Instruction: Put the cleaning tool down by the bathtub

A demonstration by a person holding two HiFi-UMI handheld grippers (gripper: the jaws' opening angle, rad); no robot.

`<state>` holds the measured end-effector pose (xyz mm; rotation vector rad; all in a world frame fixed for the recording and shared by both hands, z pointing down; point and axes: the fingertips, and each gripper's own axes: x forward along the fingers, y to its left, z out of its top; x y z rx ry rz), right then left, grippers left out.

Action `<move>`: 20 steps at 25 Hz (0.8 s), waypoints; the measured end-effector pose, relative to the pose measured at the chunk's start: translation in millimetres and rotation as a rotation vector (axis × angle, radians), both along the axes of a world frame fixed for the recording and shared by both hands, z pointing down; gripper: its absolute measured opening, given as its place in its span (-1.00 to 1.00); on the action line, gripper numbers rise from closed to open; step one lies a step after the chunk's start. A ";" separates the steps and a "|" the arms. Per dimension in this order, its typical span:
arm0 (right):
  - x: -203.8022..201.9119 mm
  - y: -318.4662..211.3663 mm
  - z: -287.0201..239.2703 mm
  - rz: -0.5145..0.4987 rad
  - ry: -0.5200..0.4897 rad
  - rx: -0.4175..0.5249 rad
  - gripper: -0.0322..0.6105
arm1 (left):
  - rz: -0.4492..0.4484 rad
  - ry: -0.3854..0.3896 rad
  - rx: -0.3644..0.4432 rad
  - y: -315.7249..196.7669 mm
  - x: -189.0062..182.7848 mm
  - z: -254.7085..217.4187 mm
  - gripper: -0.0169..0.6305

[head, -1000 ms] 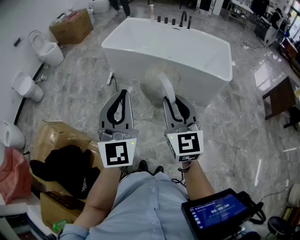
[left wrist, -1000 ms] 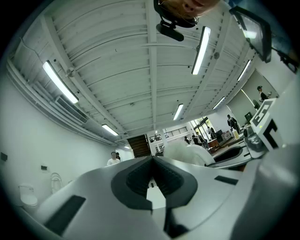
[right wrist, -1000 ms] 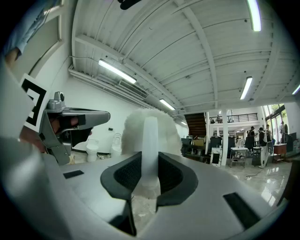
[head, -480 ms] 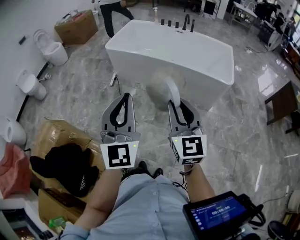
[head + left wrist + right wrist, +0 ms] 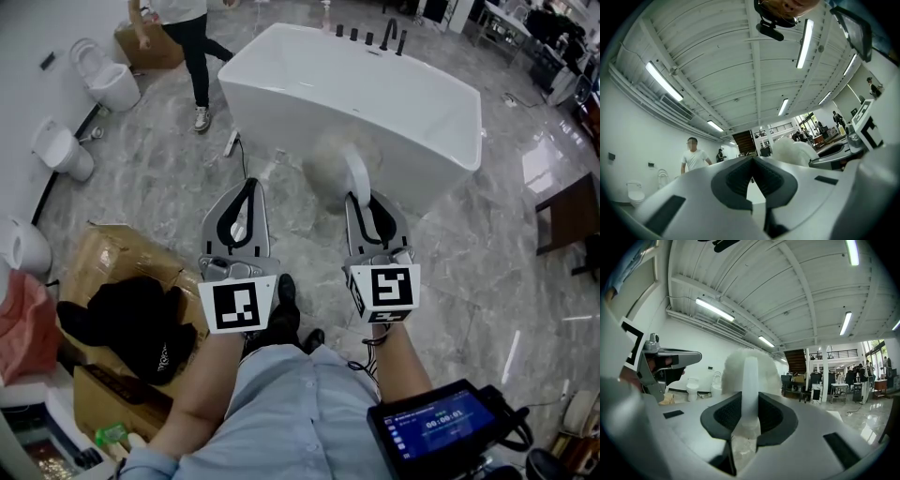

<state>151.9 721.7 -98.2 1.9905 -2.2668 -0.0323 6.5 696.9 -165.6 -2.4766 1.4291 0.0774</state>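
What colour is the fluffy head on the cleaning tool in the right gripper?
The fluffy head is white, clearest in the right gripper view.

Light-blue shirt [image 5: 281, 412], black shoes [image 5: 286, 305] — grey left gripper [image 5: 247, 186], right gripper [image 5: 360, 199].

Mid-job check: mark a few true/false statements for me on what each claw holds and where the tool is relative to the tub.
1. The right claw is shut on the white handle of the fluffy white cleaning tool. True.
2. The left claw grips a cloth. False: its jaws are together with nothing between them.
3. The cleaning tool lies on the grey marble floor. False: it is held in the right claw, not set down, with its head towards the white freestanding bathtub.
4. A person in a white top and dark trousers is at the bathtub's left side. True.
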 end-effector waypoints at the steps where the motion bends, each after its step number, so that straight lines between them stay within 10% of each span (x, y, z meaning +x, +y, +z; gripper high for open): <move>1: 3.5 -11.0 2.6 -0.002 0.002 -0.005 -0.61 | -0.005 0.002 -0.007 -11.6 2.3 3.5 -0.90; 20: -26.3 -245.4 22.2 -0.030 0.036 -0.051 -0.61 | -0.047 0.050 -0.049 -247.6 -38.5 28.3 -0.90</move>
